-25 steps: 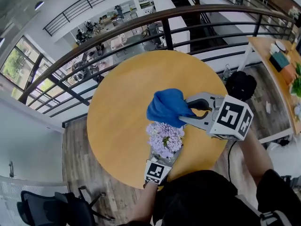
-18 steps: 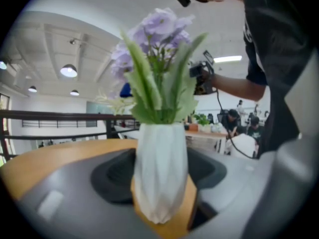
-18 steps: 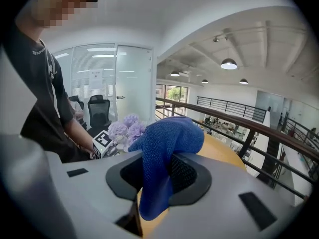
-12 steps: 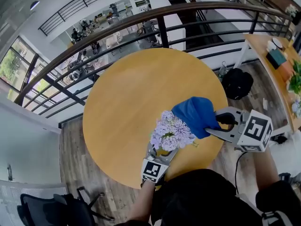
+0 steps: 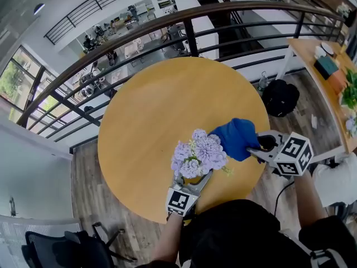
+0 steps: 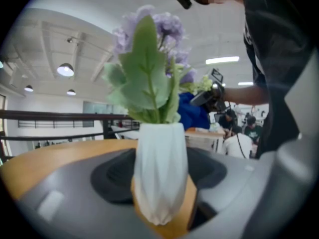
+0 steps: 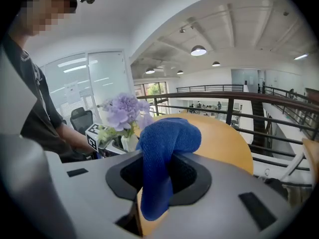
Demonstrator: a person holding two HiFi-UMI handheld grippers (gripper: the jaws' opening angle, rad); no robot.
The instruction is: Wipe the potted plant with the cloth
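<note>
The left gripper [image 5: 196, 182] has its jaws clamped on the white vase [image 6: 160, 173] of the potted plant [image 5: 198, 154], which stands upright on the round worktop [image 5: 148, 110]. The jaws of the right gripper [image 5: 258, 148] pinch the blue cloth [image 5: 237, 138], just beside the purple blooms. Light strokes across petals and leaves would suit best, with the vase held steady.
</note>
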